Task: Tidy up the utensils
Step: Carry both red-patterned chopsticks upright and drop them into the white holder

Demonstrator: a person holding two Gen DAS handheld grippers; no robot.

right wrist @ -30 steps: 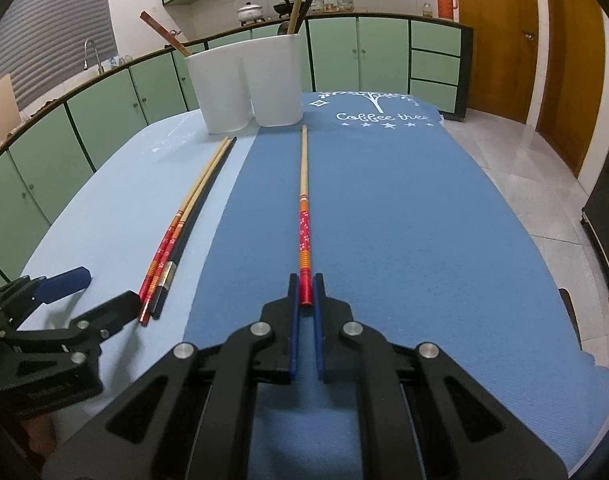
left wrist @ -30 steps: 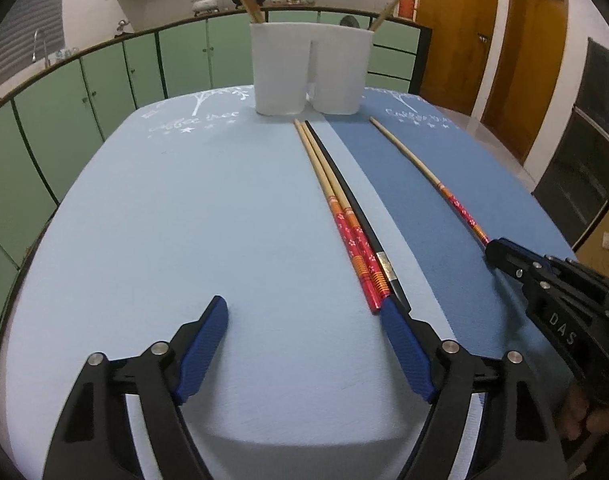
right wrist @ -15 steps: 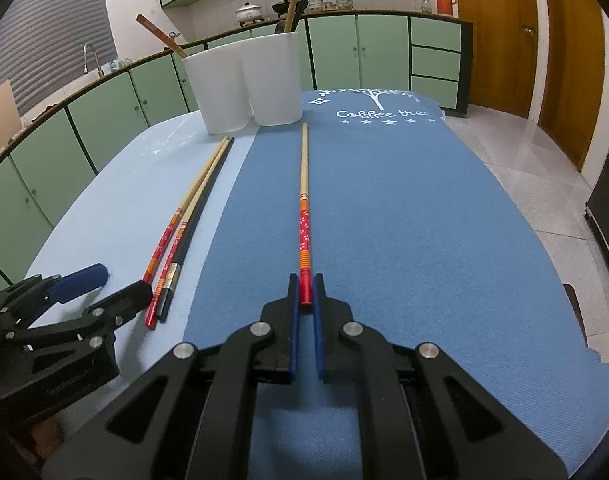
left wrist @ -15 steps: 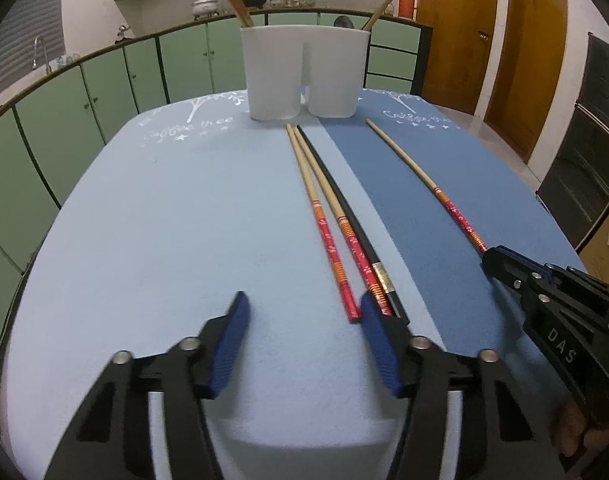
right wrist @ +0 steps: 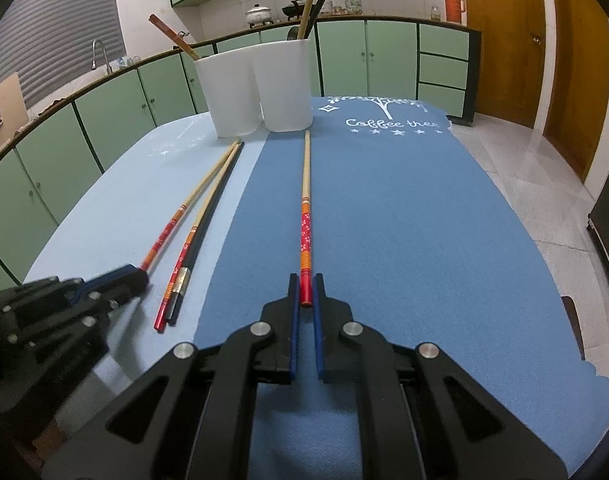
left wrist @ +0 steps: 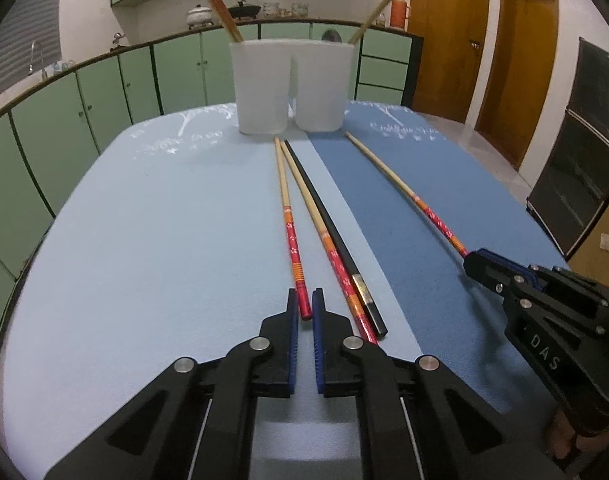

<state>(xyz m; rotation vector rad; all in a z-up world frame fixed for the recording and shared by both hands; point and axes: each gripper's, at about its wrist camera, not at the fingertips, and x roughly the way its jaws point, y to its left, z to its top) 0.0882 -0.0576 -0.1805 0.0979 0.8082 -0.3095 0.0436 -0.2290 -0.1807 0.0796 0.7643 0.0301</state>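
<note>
My left gripper (left wrist: 303,304) was wide apart a moment ago; now its jaws have come together on the red end of the leftmost chopstick (left wrist: 290,232), so both hands have a stick and lifting can begin, I think. My right gripper (right wrist: 305,290) is pressed on the red end of the lone chopstick (right wrist: 305,204). Just right of my left tool lie one more patterned chopstick (left wrist: 328,244) and a black chopstick (left wrist: 340,236). Far ahead stands the white holder (left wrist: 290,84).

Chopsticks (left wrist: 292,236) tan, red-orange floral ends; 1 black (left wrist: 336,232); holder (left wrist: 288,86) white; mats (right wrist: 404,220) blue.
</note>
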